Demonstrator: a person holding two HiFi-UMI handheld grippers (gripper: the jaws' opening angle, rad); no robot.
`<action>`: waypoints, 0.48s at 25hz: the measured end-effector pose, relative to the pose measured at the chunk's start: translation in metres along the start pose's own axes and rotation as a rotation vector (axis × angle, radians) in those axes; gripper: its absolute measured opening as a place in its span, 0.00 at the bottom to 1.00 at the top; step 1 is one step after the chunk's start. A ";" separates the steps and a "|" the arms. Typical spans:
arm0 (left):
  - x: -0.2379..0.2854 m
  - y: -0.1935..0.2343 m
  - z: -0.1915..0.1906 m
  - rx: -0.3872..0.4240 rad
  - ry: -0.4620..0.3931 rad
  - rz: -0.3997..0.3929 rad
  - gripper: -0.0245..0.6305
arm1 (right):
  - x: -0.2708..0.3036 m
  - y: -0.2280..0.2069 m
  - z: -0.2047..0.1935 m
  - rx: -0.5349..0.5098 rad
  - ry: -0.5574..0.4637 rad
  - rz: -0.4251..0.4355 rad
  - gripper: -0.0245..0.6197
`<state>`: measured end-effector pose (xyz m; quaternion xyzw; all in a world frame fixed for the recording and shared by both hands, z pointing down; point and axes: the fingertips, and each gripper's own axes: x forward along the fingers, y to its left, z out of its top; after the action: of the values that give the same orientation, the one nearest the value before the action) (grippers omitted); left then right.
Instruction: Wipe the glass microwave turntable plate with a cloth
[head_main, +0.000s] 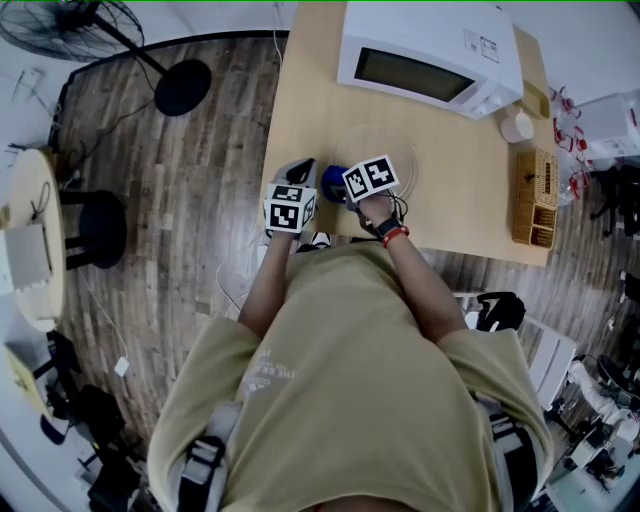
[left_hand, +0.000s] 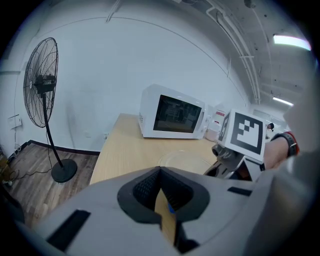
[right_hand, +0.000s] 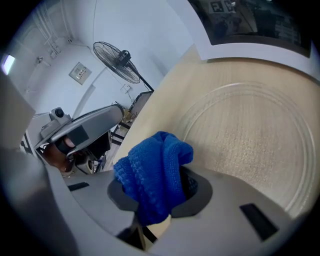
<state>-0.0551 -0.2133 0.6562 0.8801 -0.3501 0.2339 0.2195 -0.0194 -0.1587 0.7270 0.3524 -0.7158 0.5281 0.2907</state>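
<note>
The clear glass turntable plate (head_main: 385, 160) lies flat on the wooden table (head_main: 310, 100) in front of the microwave; it also shows as a faint disc (left_hand: 185, 161) in the left gripper view and fills the right side (right_hand: 250, 130) of the right gripper view. My right gripper (head_main: 338, 187) is shut on a bunched blue cloth (right_hand: 152, 172), held just off the plate's near-left rim. Beside it, my left gripper (head_main: 303, 170) hovers over the table's left part, its jaws closed tip to tip (left_hand: 160, 172) with nothing held.
A white microwave (head_main: 430, 55), door shut, stands at the table's back. A white cup (head_main: 517, 125) and a wooden rack (head_main: 535, 195) sit at the right edge. On the floor to the left are a standing fan (head_main: 70, 20) and a black stool (head_main: 95, 230).
</note>
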 end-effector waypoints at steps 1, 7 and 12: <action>0.001 -0.001 0.000 0.002 0.000 -0.002 0.07 | 0.000 0.000 0.000 -0.001 0.000 -0.002 0.21; 0.003 -0.005 0.002 0.013 0.004 -0.012 0.07 | -0.002 -0.001 -0.001 0.012 -0.006 0.004 0.21; 0.004 -0.009 0.000 0.020 0.013 -0.022 0.07 | -0.004 -0.003 -0.003 0.033 -0.019 0.011 0.21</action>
<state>-0.0459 -0.2100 0.6566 0.8844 -0.3367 0.2407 0.2156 -0.0143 -0.1560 0.7258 0.3583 -0.7118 0.5379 0.2751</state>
